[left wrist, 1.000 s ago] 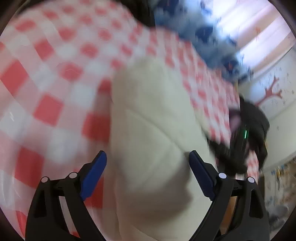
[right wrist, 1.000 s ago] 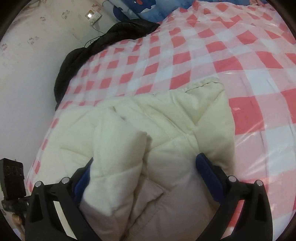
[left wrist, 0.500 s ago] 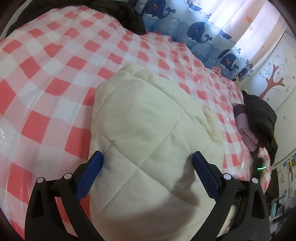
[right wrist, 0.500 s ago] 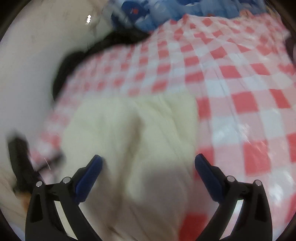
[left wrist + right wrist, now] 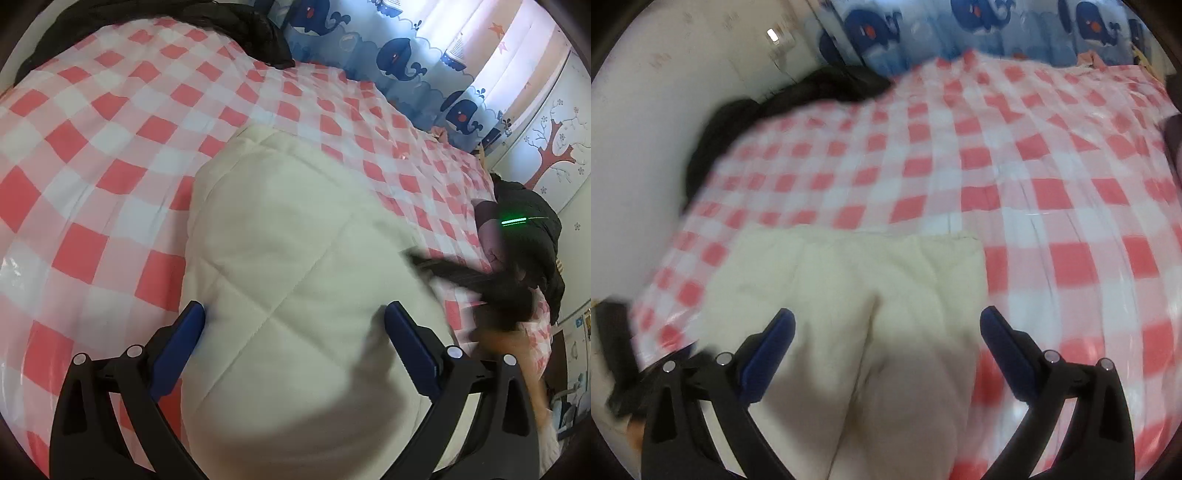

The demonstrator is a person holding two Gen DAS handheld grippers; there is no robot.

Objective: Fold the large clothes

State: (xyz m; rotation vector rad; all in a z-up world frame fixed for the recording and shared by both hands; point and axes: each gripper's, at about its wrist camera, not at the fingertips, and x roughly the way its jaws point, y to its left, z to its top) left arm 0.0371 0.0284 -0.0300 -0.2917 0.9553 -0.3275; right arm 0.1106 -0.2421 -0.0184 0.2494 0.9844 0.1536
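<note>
A red-and-white checked bedspread [image 5: 110, 155] covers the bed, with whale-print curtains [image 5: 399, 66] behind. The left gripper [image 5: 293, 321] is spread wide, holding nothing, above the cream quilted jacket [image 5: 288, 266] lying folded on the spread. The right gripper [image 5: 886, 328] is also wide and empty over the jacket's near part [image 5: 871, 288]. A black garment [image 5: 783, 99] lies by the wall.

Daylight is admitted through the whale curtain [image 5: 424, 70]. Glare is seen on the bedsheet [image 5: 22, 266]. The right wrist view is motion-blurred; fisheye edges are darkened.
</note>
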